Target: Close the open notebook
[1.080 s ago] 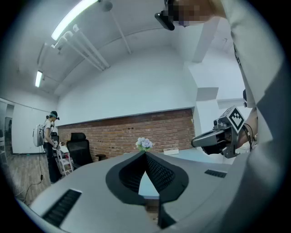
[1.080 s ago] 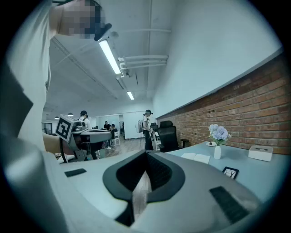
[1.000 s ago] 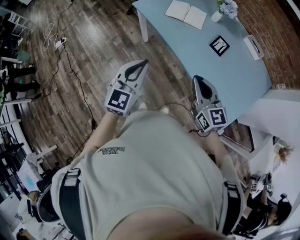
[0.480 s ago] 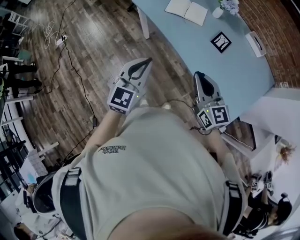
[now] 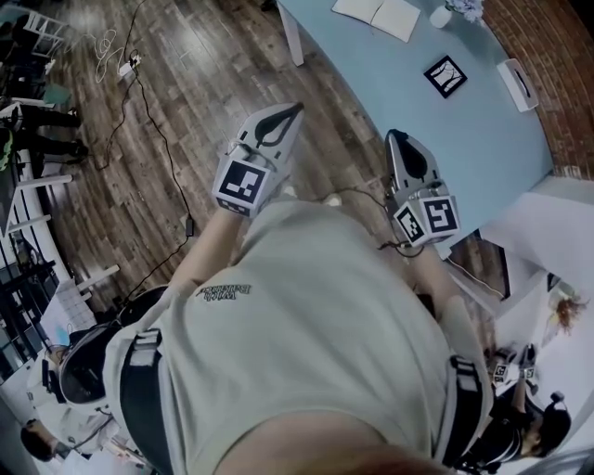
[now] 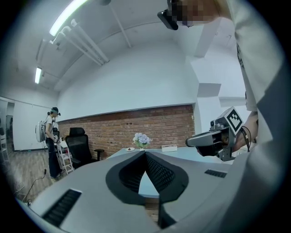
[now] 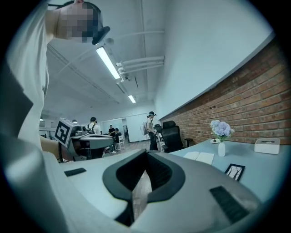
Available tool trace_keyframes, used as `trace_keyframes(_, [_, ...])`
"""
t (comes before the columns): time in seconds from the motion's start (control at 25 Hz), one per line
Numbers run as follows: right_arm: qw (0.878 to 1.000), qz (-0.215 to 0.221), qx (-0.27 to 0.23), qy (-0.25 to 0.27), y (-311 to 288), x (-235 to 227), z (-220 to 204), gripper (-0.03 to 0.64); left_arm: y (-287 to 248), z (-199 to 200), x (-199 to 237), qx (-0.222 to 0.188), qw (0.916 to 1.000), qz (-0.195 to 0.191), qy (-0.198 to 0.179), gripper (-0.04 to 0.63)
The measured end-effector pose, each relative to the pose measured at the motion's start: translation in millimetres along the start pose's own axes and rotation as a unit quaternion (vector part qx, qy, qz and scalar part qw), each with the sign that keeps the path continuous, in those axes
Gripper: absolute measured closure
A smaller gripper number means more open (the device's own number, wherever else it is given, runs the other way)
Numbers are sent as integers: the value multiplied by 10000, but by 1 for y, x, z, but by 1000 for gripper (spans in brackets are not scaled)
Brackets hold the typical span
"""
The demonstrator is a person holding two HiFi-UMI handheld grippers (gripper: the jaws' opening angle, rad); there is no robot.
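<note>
The open white notebook (image 5: 380,11) lies on the far end of the light blue table (image 5: 408,102) at the top edge of the head view; in the right gripper view the notebook (image 7: 200,157) shows flat, ahead on the right. My left gripper (image 5: 293,111) hangs over the wooden floor short of the table, jaws shut on nothing. My right gripper (image 5: 393,137) is over the table's near edge, shut and empty too. Both are far from the notebook. In their own views the left gripper (image 6: 145,154) and right gripper (image 7: 146,151) have their tips closed together.
A white vase of flowers (image 7: 221,136) stands just past the notebook. A framed marker card (image 5: 445,74) and a white box (image 5: 517,83) lie on the table nearer the brick wall. Cables (image 5: 148,139) trail across the floor. People and an office chair (image 7: 173,134) are in the background.
The whole view has slid toward the table, so the notebook sits closer to the top edge. The left gripper has moved slightly forward; both stay shut.
</note>
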State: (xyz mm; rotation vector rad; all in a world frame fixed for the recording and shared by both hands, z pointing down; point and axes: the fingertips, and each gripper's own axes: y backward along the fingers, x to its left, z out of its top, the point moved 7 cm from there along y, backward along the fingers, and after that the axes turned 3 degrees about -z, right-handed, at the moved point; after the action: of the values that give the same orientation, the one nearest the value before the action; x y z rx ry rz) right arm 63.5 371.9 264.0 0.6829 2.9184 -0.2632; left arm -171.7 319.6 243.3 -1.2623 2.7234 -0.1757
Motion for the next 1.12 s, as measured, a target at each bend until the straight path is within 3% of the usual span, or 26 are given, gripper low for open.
trace_keyframes(0.64, [9992, 369, -119, 53, 2, -37, -10, 615, -27, -10, -32, 39, 9994, 350, 21, 583])
trace_keyframes(1.12, [10000, 86, 11, -19, -40, -73, -23, 615, -82, -26, 2, -103, 9999, -38, -65, 583])
